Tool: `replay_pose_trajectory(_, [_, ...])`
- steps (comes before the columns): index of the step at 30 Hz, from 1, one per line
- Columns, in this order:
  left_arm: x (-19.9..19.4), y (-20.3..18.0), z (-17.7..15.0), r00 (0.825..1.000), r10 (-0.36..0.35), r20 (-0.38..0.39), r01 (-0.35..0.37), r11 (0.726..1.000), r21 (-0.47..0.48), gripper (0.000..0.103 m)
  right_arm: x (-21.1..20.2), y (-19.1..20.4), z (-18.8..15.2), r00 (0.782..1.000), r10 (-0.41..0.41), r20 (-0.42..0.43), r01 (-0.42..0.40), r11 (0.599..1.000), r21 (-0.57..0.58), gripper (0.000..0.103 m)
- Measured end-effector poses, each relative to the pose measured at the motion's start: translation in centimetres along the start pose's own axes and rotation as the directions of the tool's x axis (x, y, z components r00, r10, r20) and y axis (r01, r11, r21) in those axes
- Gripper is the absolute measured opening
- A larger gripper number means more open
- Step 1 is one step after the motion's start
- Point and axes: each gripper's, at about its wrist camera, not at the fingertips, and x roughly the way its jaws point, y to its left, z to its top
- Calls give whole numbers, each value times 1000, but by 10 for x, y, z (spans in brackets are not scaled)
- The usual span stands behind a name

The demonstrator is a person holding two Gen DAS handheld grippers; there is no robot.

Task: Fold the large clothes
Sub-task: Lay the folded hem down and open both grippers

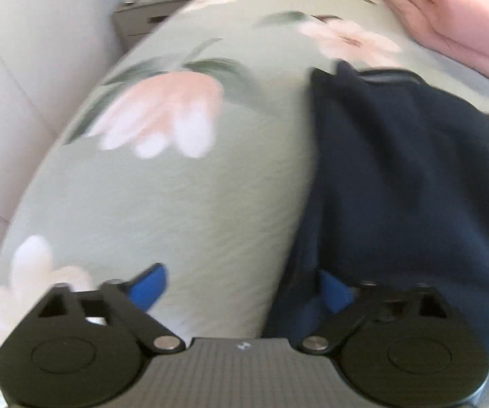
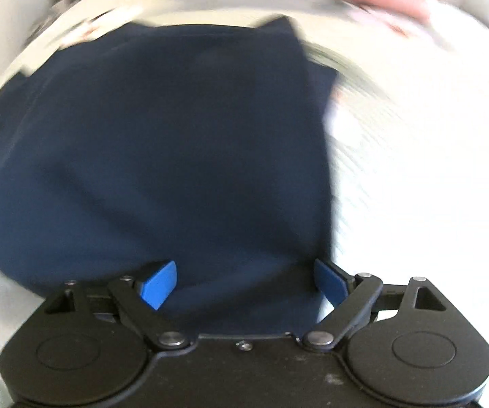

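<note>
- On the floral bedspread (image 1: 183,210), one navy garment (image 1: 407,176) lies flat, its long axis running away from both cameras toward the far pink bedding (image 1: 448,23).
- Left gripper (image 1: 244,289): jaws spread wide, nothing pinched. Its left blue pad sits over bare bedspread, the right pad over the navy cloth, so it straddles the garment's left edge near the closest hem.
- Right gripper (image 2: 244,285): jaws also spread, nothing clamped. Both pads hover over navy cloth, the right pad just at the garment's right edge (image 2: 326,170).
- Key relation: the garment lies ahead of and below both tools, each hand parked at its own near corner. Neither is clearly nearer; I judge a two-hand pinch of the near hem, then a fold away along the long axis.
- Both views are motion-blurred, so pad-to-cloth contact cannot be told.
- Count: one garment, two grippers, one pink bedding pile, one bedside table (image 1: 149,17) at far left, one pale padded panel (image 1: 23,68) beside the bed.
</note>
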Motion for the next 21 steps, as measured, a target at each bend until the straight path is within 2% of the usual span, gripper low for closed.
replay_pose_trajectory(1, [-5,3,1,1000,-20,2,20,1000,-8,89,-2,-5,-2,999,-38,-19,39,999,37,103])
replay_pose_trajectory(3, [-23,8,2,999,-44,24,45,998,-37,86,-11,-16,-6,999,-33,-37,37,993,114,102])
replay_pose_trajectory(5, [-42,7,7,995,-85,56,88,995,-54,86,-29,-19,-10,998,-61,-26,63,989,135,102])
replay_pose_trajectory(8, [-77,5,11,982,-154,105,161,985,-62,87,-71,-13,-11,997,-81,16,80,995,62,102])
replay_pose_trajectory(11, [-104,5,12,968,-197,153,207,977,-52,92,-120,-3,4,995,-91,49,93,995,-33,102])
replay_pose_trajectory(13, [-115,4,9,966,-202,162,209,977,-32,93,-161,-4,7,992,-78,100,83,996,-37,102])
replay_pose_trajectory(15, [-115,0,3,971,-182,157,186,982,-12,93,-194,-1,15,990,-29,135,31,999,-11,102])
replay_pose_trajectory(17, [-119,4,2,974,-162,160,166,986,-9,93,-205,-4,39,985,-4,173,3,1000,10,102])
replay_pose_trajectory(21, [-134,13,-3,980,-119,162,124,992,-19,93,-224,17,59,977,27,210,-36,998,41,102])
